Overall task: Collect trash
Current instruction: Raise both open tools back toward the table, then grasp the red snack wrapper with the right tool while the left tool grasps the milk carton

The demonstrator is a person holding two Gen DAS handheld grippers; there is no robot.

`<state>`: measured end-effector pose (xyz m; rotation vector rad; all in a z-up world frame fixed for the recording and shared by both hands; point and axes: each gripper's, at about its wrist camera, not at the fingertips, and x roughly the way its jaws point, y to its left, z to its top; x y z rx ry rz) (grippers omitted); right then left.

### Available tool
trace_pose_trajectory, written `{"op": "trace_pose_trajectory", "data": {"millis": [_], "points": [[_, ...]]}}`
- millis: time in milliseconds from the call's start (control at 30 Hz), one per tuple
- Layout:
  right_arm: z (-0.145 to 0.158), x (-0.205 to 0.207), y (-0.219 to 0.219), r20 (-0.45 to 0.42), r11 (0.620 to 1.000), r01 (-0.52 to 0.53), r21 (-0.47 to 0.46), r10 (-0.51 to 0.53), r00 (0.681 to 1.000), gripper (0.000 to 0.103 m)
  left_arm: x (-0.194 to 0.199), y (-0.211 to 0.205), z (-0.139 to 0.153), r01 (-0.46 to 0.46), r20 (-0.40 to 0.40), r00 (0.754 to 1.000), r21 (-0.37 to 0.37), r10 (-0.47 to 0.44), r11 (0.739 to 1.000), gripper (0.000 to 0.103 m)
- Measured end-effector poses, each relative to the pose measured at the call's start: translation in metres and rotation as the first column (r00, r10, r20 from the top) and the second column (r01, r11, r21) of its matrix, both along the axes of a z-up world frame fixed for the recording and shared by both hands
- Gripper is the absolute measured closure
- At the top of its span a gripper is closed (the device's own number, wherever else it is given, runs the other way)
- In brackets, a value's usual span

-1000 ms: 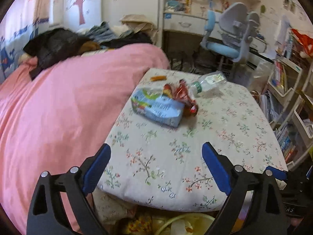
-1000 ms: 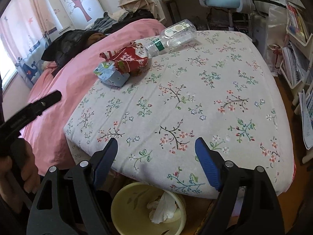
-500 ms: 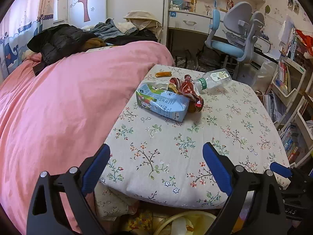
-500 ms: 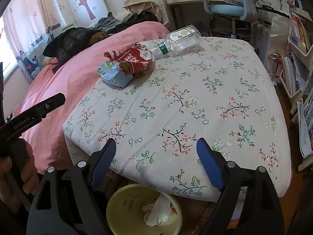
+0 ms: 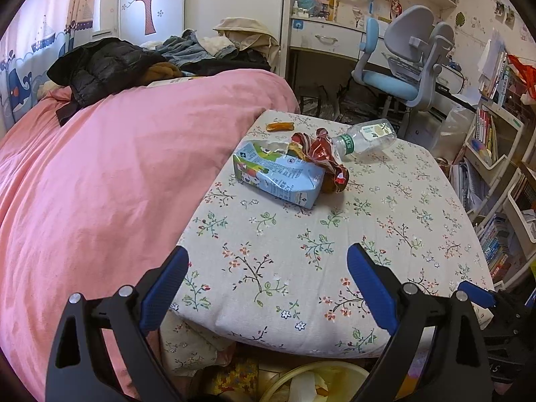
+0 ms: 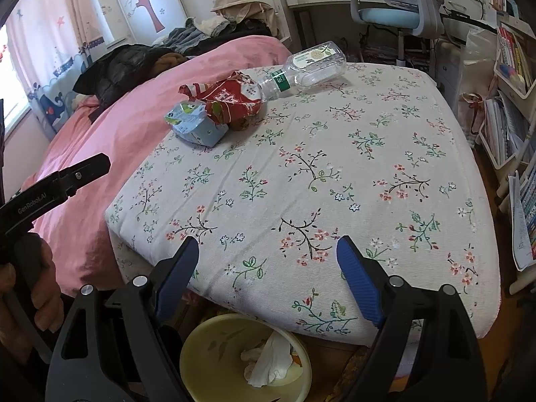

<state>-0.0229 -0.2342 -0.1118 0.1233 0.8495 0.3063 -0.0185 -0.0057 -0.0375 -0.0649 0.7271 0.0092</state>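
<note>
Both the left gripper [image 5: 266, 269] and right gripper [image 6: 268, 261] hang released, nothing between their fingers. The milk carton [image 5: 278, 176], red wrapper [image 6: 231, 100] and plastic bottle [image 6: 310, 65] lie well beyond them across the floral mattress [image 6: 335, 174].

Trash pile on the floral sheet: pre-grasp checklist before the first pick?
1. Left gripper open, empty: ok.
2. Right gripper open, empty: ok.
3. Blue carton nearest, top unobstructed: ok.
4. Red wrapper free of carton: not ok, they touch.
5. Plastic bottle lying on its side, cap on: cannot tell.
6. Yellow bin below the bed edge, has room: ok.
</note>
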Motion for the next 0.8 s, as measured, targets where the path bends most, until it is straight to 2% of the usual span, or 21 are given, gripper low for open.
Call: {"op": "trace_pose_trajectory", "data": {"millis": [567, 800], "points": [[-0.001, 0.002, 0.006, 0.016, 1.0, -0.005, -0.02, 0.005, 1.0, 0.022, 0.004, 0.003, -0.005, -0.006, -0.029, 1.0, -0.018, 0.006, 1.0, 0.012], [0.016, 0.04, 0.033, 0.063, 0.996, -0.061, -0.066, 0.065, 0.996, 0.022, 0.006, 0.008, -0.008, -0.029, -0.049, 0.998, -0.043, 0.027, 0.999, 0.012]]}}
